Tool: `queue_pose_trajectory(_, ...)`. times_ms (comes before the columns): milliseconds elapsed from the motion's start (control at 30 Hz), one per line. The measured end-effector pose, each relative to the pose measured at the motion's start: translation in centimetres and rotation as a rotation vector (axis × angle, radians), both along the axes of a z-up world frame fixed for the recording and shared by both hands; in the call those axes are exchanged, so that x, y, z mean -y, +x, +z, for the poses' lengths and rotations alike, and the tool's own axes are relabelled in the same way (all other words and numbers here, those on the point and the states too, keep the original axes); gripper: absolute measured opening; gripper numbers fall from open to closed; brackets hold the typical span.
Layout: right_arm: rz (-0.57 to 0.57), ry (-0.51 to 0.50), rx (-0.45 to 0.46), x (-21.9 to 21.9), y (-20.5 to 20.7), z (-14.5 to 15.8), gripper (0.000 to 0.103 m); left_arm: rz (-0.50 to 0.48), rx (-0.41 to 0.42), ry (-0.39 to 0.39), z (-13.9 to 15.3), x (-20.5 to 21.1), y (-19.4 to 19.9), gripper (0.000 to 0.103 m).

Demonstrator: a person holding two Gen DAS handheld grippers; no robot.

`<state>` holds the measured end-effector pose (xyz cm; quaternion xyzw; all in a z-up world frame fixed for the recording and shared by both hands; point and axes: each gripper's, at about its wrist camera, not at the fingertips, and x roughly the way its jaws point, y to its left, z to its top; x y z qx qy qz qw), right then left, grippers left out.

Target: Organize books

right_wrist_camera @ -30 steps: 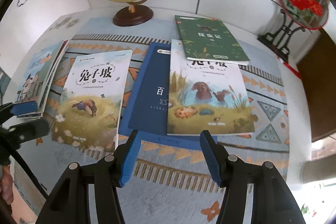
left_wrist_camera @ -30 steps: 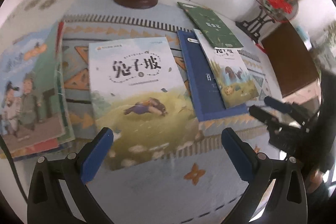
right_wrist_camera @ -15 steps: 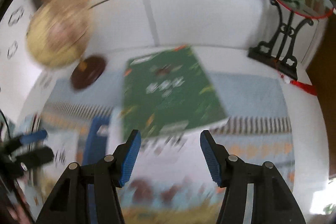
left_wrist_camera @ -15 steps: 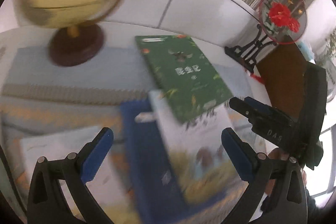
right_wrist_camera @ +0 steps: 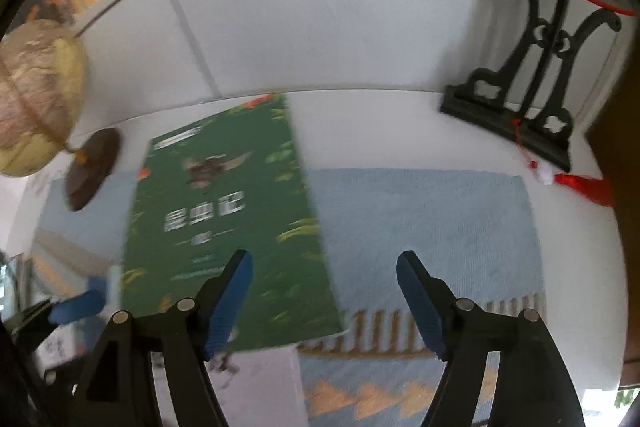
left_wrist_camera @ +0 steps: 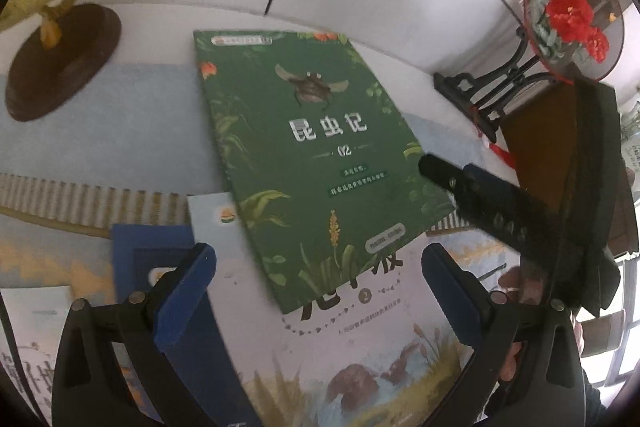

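While pointing steeply down at the table, left gripper (left_wrist_camera: 318, 291) wide open, nothing between the blue pads (left_wrist_camera: 184, 301); hovering over the near end of the green book (left_wrist_camera: 316, 163) and the pale book (left_wrist_camera: 360, 359) under it. Right gripper (right_wrist_camera: 324, 301) also empty, jaws opening right now; left pad over the green book's near right corner, right pad over bare blue mat (right_wrist_camera: 424, 227) (no contact visible in either view).

Green book flat, cover up, insect picture and white title on it; near end overlapping the pale book with the reeds illustration. Dark blue book (left_wrist_camera: 144, 259) partly under the pale one, to its left. Another pale cover at the far left edge of the left view, mostly cropped.

Right gripper's arm visible in the left view at right, tip just over the green book's right edge. A hand (left_wrist_camera: 516, 307) behind it, partly hidden.

Further back: globe (right_wrist_camera: 36, 99) on a dark round base (left_wrist_camera: 60, 63) left of the green book, round fan with red flowers on a black stand (left_wrist_camera: 484, 95) to the right. White cabinet front behind, rows of books above it (blurred).
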<state>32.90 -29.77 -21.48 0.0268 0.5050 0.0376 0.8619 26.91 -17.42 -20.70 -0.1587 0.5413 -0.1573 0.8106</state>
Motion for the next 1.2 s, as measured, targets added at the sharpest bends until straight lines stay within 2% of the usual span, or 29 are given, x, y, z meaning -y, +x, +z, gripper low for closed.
queue_pose_trajectory(33, -0.003, 0.021, -0.007, 0.2, 0.4, -0.4, 0.073, -0.002, 0.02, 0.007, 0.1, 0.2, -0.1, 0.102)
queue_pose_trajectory(167, 0.061, 0.152, -0.049, 0.1, 0.9, -1.4, 0.071, -0.043, 0.016, 0.0, 0.2, 1.2, 0.2, 0.102)
queue_pose_trajectory(200, 0.086, 0.173, -0.041, -0.2, 0.6, -1.2, 0.061, -0.061, 0.017, -0.004, 0.2, 1.5, 0.1, 0.102)
queue_pose_trajectory(233, 0.104, 0.188, -0.043, -0.5, 0.4, -1.0, 0.056, -0.075, 0.016, -0.003, 0.3, 1.7, -0.1, 0.102)
queue_pose_trajectory(333, 0.134, 0.132, 0.002, -1.3, -0.9, 0.1, 0.056, -0.105, 0.026, 0.022, 0.4, 2.1, -0.8, 0.102)
queue_pose_trajectory(500, 0.174, 0.106, 0.021, -1.7, -3.2, 1.6, 0.056, -0.13, 0.014, -0.015, 0.8, 1.8, -2.4, 0.102)
queue_pose_trajectory(600, 0.19, 0.101, 0.016, -2.0, -6.0, 2.4, 0.057, -0.168, 0.026, -0.012, 1.4, 1.8, -4.9, 0.102)
queue_pose_trajectory(633, 0.196, 0.119, 0.002, -2.1, -6.9, 2.4, 0.056, -0.199, 0.019, -0.053, 1.5, 1.9, -6.0, 0.102)
queue_pose_trajectory(700, 0.197, 0.239, -0.076, -1.7, -9.2, 1.7, 0.054, -0.214, -0.002, -0.103, 1.5, 1.6, -8.8, 0.102)
queue_pose_trajectory(733, 0.187, 0.259, -0.093, -1.5, -10.4, 1.4, 0.054, -0.221, -0.01, -0.091, 1.4, 1.6, -10.2, 0.102)
queue_pose_trajectory(833, 0.143, 0.177, -0.118, -1.2, -14.8, 0.4, 0.054, -0.233, -0.041, -0.057, 0.7, 1.3, -14.0, 0.102)
queue_pose_trajectory(933, 0.1, 0.19, -0.135, -0.2, -16.8, 0.4, 0.054, -0.217, -0.038, -0.041, 0.7, 0.0, -15.6, 0.102)
queue_pose_trajectory(1033, 0.072, 0.216, -0.119, 0.6, -15.7, 1.6, 0.055, -0.174, -0.014, -0.001, 1.6, -1.9, -14.3, 0.102)
queue_pose_trajectory(1133, 0.065, 0.232, -0.09, 0.4, -13.1, 2.4, 0.061, -0.135, 0.028, 0.019, 2.7, -3.3, -10.0, 0.102)
queue_pose_trajectory(1200, 0.068, 0.233, -0.088, -0.4, -10.7, 2.2, 0.061, -0.124, 0.022, 0.028, 2.4, -3.5, -7.3, 0.102)
